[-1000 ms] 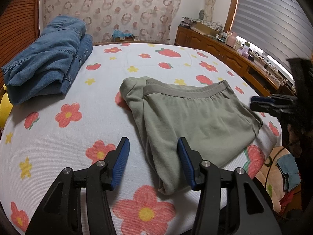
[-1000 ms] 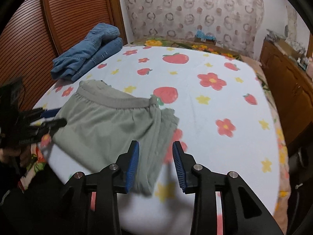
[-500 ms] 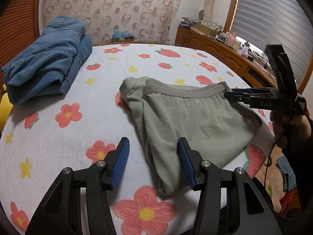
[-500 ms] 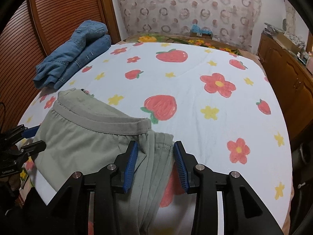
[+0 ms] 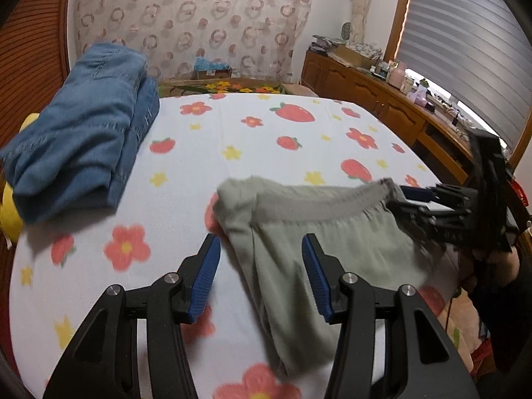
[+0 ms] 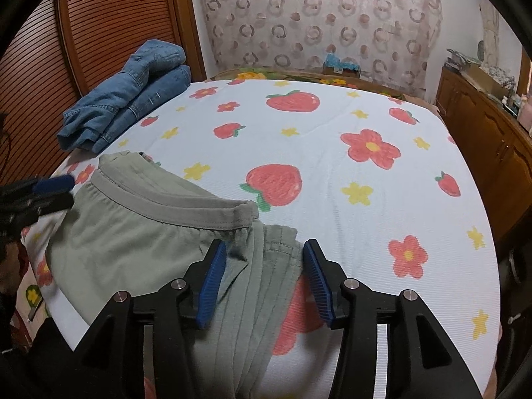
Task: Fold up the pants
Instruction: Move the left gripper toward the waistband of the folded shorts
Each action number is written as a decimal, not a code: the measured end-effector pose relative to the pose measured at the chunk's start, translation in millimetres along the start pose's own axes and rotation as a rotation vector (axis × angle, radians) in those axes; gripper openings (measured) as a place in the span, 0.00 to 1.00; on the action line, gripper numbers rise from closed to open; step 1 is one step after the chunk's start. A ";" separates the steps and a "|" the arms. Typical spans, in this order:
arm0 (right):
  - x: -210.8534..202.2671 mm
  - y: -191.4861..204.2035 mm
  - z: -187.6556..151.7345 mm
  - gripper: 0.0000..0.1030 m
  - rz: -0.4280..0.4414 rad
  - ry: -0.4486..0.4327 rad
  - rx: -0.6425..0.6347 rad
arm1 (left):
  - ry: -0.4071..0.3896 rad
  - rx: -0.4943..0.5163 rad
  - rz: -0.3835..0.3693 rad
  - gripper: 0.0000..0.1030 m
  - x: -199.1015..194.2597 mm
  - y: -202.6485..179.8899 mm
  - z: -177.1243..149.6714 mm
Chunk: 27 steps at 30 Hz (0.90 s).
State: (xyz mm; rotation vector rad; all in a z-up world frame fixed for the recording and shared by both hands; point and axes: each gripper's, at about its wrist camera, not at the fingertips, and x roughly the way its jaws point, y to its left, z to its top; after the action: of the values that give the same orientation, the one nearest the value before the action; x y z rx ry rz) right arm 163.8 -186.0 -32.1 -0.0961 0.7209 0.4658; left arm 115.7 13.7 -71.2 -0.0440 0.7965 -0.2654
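Folded grey-green pants (image 5: 332,242) lie on the flower-print bed sheet (image 5: 232,139), waistband facing away. My left gripper (image 5: 261,256) hovers open over their left folded edge, with the cloth below the pads and untouched. In the right wrist view the pants (image 6: 133,232) fill the lower left. My right gripper (image 6: 264,256) straddles the stacked hems beside the waistband's right end. Its jaws are opening and the pads do not press the cloth. The left view shows that right gripper (image 5: 407,199) at the waistband's right end. The left gripper (image 6: 55,188) sits at the pants' far left edge.
Folded blue jeans (image 5: 83,139) are stacked at the bed's far left, also in the right wrist view (image 6: 133,99). A wooden cabinet (image 5: 382,106) with clutter runs along the right, under a shuttered window. A slatted wooden door (image 6: 99,33) stands left of the bed.
The right gripper came in from the right onto the waistband's right end and its jaws widened. The left gripper moved forward, bringing the pants closer in its view.
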 end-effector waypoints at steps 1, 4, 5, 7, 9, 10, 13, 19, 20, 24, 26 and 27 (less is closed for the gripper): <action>0.1 0.5 0.3 0.50 -0.002 0.001 -0.004 | 0.003 0.002 0.007 0.51 2.4 0.7 2.7; 1.1 1.9 1.5 0.51 -0.008 0.003 -0.011 | 0.023 -0.001 0.026 0.51 13.8 3.5 9.1; 1.4 1.8 1.9 0.51 -0.007 0.003 -0.012 | 0.030 -0.002 0.028 0.51 18.1 4.7 10.4; 1.3 2.0 1.9 0.52 -0.003 0.003 -0.009 | 0.040 -0.002 0.029 0.51 23.5 6.1 10.8; 1.1 2.6 1.9 0.52 -0.003 0.002 -0.009 | 0.053 -0.003 0.031 0.51 28.9 7.2 10.0; 1.4 2.9 2.0 0.52 -0.004 0.002 -0.010 | 0.057 -0.003 0.032 0.51 31.0 7.6 9.7; 1.3 3.1 1.4 0.52 -0.006 0.001 -0.011 | 0.066 -0.003 0.031 0.51 35.4 8.5 8.6; 1.2 3.0 1.2 0.52 -0.006 0.000 -0.011 | 0.069 -0.010 0.020 0.51 41.5 11.2 5.7; 1.2 3.1 1.1 0.52 -0.007 0.000 -0.011 | 0.066 -0.007 0.019 0.51 41.6 11.0 5.6; 0.4 3.7 0.4 0.52 -0.012 0.000 -0.015 | 0.058 -0.001 0.015 0.51 41.8 11.3 4.6; 0.4 4.0 0.3 0.52 -0.014 0.001 -0.020 | 0.056 -0.001 0.011 0.51 41.6 11.8 4.2; 0.5 4.1 0.4 0.52 -0.015 0.002 -0.023 | 0.054 -0.002 0.009 0.51 41.7 12.1 4.3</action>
State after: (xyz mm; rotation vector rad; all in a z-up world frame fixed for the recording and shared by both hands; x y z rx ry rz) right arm 162.5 -182.0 -31.8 -0.1231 0.7169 0.4598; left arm 149.3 14.6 -99.1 -0.0353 0.8509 -0.2583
